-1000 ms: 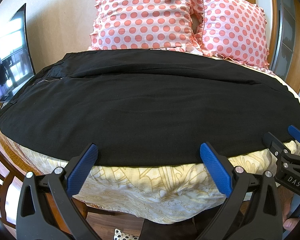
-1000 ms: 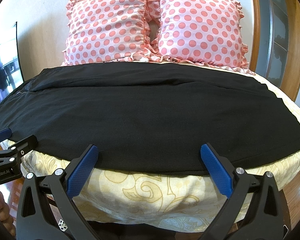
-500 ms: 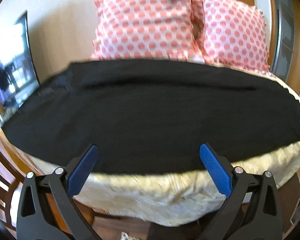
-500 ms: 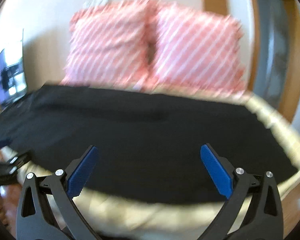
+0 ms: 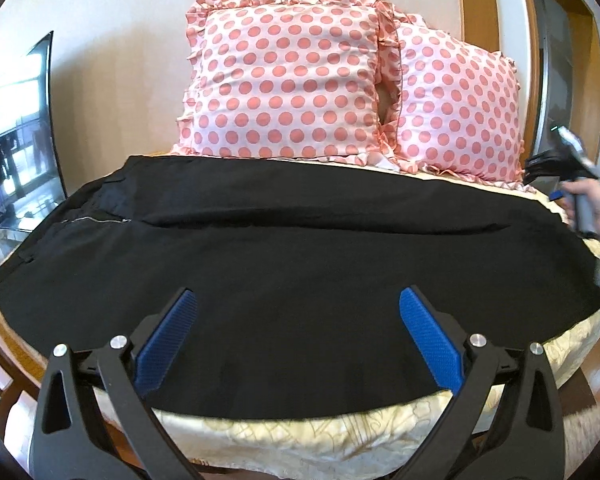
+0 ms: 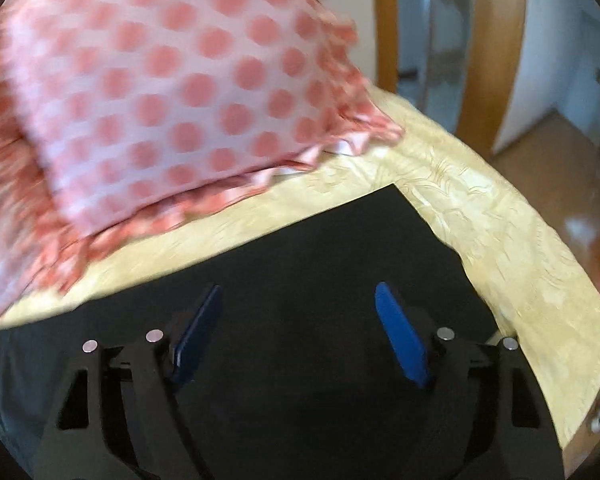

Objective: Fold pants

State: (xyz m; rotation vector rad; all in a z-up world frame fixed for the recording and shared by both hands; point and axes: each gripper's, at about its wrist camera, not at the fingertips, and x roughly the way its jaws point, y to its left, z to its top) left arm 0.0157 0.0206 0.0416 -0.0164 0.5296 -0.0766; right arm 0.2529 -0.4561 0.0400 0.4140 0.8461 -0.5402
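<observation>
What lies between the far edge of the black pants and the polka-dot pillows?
In the right wrist view, a bare strip of pale yellow patterned bedspread separates the black fabric pants from the pink polka-dot pillow.

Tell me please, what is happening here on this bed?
A person is starting to fold long black fabric pants spread flat on a bed with a pale yellow patterned cover, in front of two pink polka-dot pillows. The right tongs hang over the hem end of the pants near the pillows, and their jaws are closing, with no cloth pinched yet. The left tongs are open above the near edge of the pants, gripping nothing. No fold is made yet.
</observation>
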